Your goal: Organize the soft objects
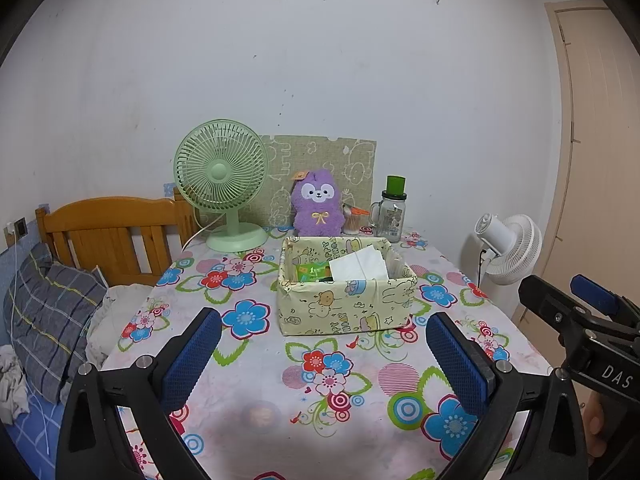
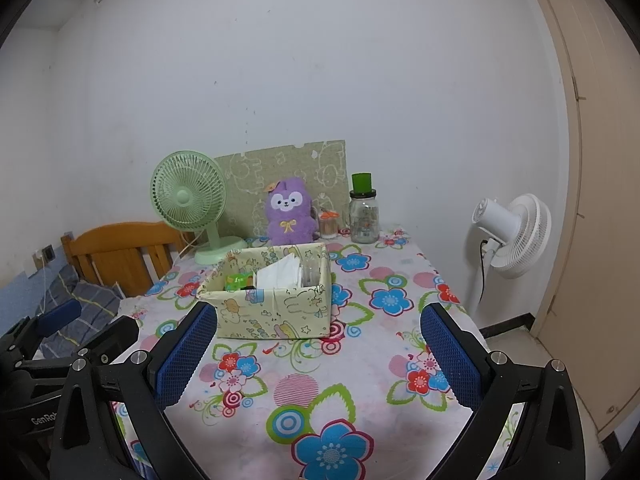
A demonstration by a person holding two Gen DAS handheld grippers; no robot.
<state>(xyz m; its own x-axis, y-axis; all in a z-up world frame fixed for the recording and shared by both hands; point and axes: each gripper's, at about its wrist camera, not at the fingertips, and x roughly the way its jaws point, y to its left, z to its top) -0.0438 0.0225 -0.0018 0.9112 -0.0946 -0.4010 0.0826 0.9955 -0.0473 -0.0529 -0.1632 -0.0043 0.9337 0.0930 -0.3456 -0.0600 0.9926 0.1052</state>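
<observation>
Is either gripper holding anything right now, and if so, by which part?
Nothing is held. The left gripper and right gripper are both open above the table, short of the box.

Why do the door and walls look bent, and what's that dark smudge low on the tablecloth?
Left wrist view: the fisheye lens bows the door and darkens the corners; the smudge looks like a soft shadow on the tablecloth. Right wrist view: the door curves likewise; the lighting is even, with no glare.

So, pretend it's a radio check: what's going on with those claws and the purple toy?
Left gripper and right gripper open, empty. Purple plush upright at table's back. Patterned box sits between.
</observation>
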